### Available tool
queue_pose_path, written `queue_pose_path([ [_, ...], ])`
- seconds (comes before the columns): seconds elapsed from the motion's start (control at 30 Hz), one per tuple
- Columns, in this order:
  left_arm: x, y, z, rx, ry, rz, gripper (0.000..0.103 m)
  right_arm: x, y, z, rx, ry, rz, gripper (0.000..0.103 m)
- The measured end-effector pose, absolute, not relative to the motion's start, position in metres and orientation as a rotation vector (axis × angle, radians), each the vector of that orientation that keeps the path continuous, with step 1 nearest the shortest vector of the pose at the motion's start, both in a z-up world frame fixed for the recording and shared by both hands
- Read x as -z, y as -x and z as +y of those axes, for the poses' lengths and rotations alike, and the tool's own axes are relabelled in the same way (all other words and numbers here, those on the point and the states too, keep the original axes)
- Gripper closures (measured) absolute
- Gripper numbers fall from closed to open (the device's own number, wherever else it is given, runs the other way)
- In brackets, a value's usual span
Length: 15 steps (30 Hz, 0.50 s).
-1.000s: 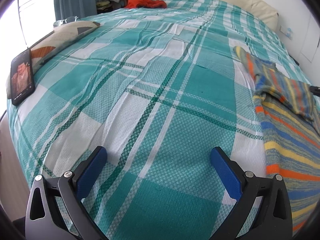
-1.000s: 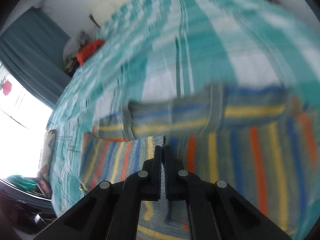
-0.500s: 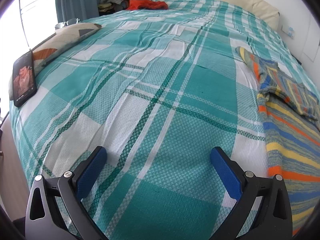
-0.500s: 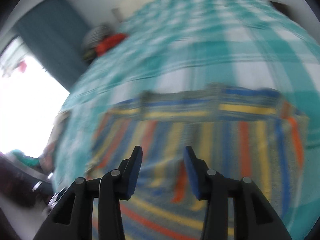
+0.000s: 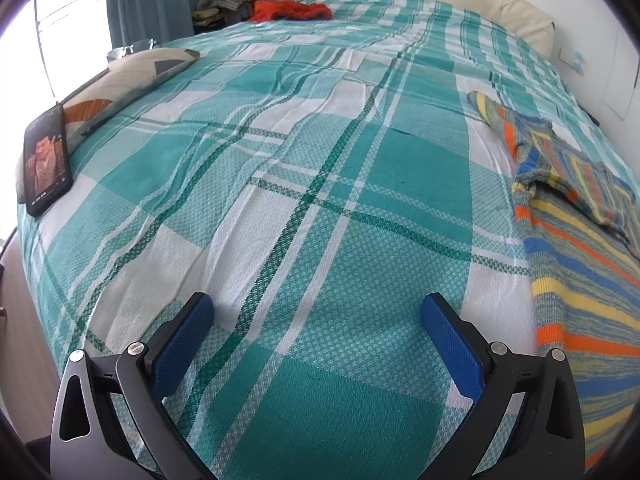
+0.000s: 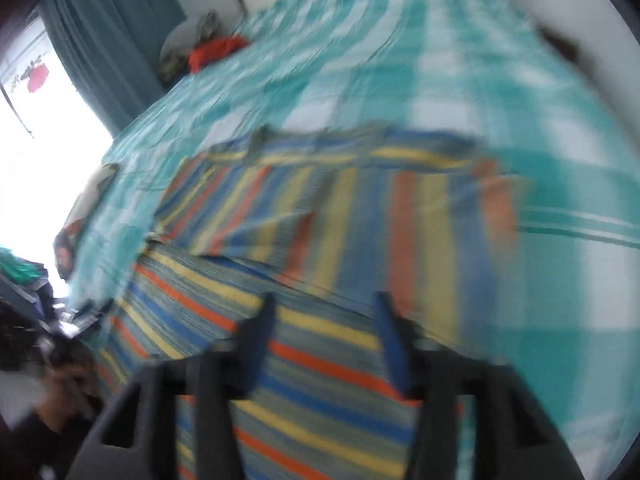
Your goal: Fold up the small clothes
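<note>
Fingers of the right gripper (image 6: pixel 324 336) are seen parted, empty, directly above the striped sweater (image 6: pixel 340 220); the left gripper (image 5: pixel 316 344), spread wide, is held well leftward over the plaid bedspread (image 5: pixel 280 200).

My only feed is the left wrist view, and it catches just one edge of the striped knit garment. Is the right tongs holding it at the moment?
Observer: No. The right tongs is open, hovering over the blue, yellow and orange striped knit garment, nothing between its fingers.
Operator: Is the whole garment flat?
Observer: No. In the right wrist view a part is folded over the body, its stripes running across those beneath. That view is blurred, so finer detail is unclear.
Operator: And beyond the garment?
Observer: Only the teal and white plaid bedspread lies past its far edge.
</note>
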<state>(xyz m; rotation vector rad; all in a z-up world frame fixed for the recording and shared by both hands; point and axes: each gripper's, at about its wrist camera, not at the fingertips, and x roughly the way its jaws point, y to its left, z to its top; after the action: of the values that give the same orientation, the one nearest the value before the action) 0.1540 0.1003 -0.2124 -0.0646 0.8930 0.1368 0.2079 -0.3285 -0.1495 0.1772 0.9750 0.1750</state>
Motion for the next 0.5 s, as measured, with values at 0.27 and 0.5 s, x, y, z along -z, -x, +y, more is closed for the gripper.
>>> queue_pose_path([
  [0.27, 0.213, -0.152, 0.098, -0.148, 0.062, 0.878, 0.000, 0.186, -0.078, -0.432, 0.280, -0.142, 0.896, 0.039],
  [0.5, 0.214, -0.150, 0.095, -0.177, 0.053, 0.863, 0.000, 0.207, -0.056, -0.458, 0.357, -0.293, 0.889, 0.020],
])
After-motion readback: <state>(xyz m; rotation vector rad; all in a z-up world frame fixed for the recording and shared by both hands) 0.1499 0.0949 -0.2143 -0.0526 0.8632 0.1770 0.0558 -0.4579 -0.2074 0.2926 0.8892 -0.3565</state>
